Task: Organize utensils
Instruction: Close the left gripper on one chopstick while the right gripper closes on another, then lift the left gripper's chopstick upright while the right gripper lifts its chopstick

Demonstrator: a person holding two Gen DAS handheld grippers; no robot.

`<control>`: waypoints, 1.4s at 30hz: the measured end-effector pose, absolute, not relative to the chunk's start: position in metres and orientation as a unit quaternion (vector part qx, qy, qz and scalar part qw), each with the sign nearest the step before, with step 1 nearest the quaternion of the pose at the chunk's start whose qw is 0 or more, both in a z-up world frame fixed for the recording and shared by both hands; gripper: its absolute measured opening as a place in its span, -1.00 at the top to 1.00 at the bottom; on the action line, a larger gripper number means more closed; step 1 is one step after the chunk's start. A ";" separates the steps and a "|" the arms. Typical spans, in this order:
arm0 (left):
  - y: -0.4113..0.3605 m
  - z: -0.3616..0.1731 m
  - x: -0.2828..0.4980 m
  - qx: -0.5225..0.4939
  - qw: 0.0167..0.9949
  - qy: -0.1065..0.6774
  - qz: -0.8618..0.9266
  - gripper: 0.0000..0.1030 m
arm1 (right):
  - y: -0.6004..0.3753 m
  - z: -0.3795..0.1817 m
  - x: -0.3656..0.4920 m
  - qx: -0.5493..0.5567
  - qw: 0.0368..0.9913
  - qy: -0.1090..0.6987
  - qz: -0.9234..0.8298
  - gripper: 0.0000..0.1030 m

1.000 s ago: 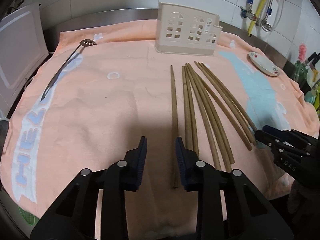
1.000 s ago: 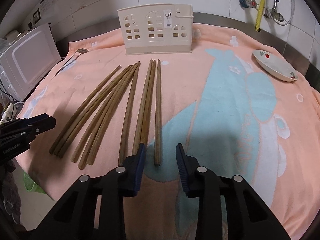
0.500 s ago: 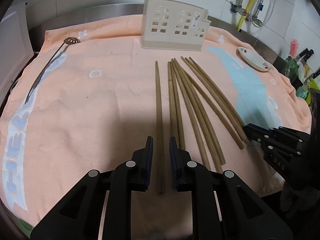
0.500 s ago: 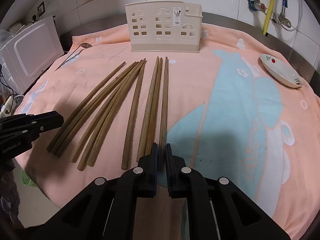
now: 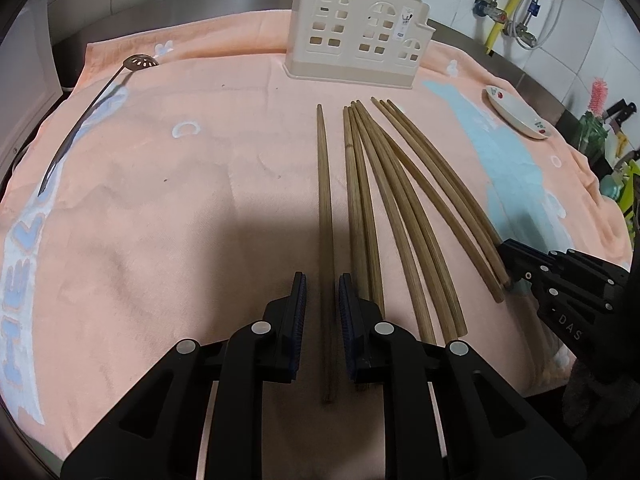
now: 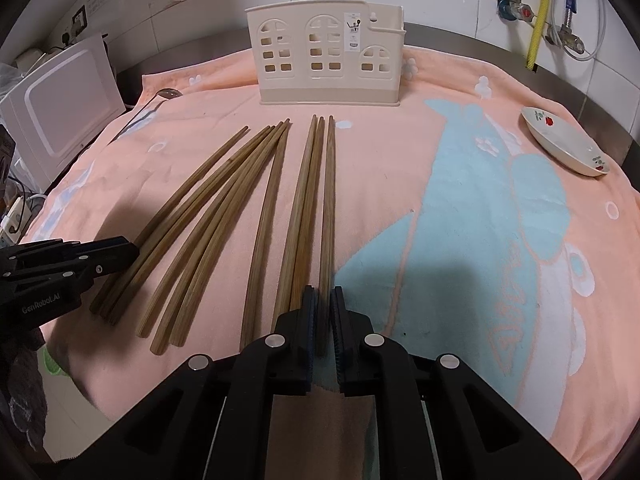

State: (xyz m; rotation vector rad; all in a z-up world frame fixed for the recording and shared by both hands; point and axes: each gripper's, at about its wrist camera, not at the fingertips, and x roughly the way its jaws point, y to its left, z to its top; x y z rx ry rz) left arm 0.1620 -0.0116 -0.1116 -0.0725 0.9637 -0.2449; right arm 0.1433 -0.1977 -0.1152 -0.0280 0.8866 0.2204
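Observation:
Several long wooden chopsticks (image 5: 400,208) lie fanned on a peach towel (image 5: 160,200), in front of a cream utensil holder (image 5: 360,52) with window cut-outs. My left gripper (image 5: 322,280) straddles the near end of the leftmost chopstick (image 5: 325,200); its jaws are narrow, with a small gap on each side of the stick. My right gripper (image 6: 323,292) is shut on the near end of the rightmost chopstick (image 6: 329,200), which still rests on the towel. Each gripper shows at the edge of the other's view: the left gripper (image 6: 120,254) and the right gripper (image 5: 506,250).
A metal slotted spoon (image 5: 138,63) lies at the towel's far left. A small painted dish (image 6: 564,146) sits at the far right. A white appliance (image 6: 64,108) stands off the left edge. Taps and hoses (image 6: 536,12) run along the tiled back wall.
Both grippers narrowed from a wider stance. The left jaws shifted over and came around the leftmost chopstick. The right jaws shut on the rightmost one.

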 end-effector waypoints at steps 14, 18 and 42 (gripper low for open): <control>-0.020 -0.110 0.175 -0.019 0.871 0.479 -0.108 0.68 | -0.197 -0.117 0.145 -0.010 0.900 0.422 0.109 0.83; -0.019 -0.110 0.175 -0.022 0.870 0.480 -0.108 0.68 | -0.197 -0.116 0.145 -0.009 0.901 0.420 0.109 0.83; -0.004 -0.035 0.165 -0.056 0.916 0.371 -0.145 0.89 | -0.197 -0.025 0.138 -0.037 0.944 0.305 0.119 0.85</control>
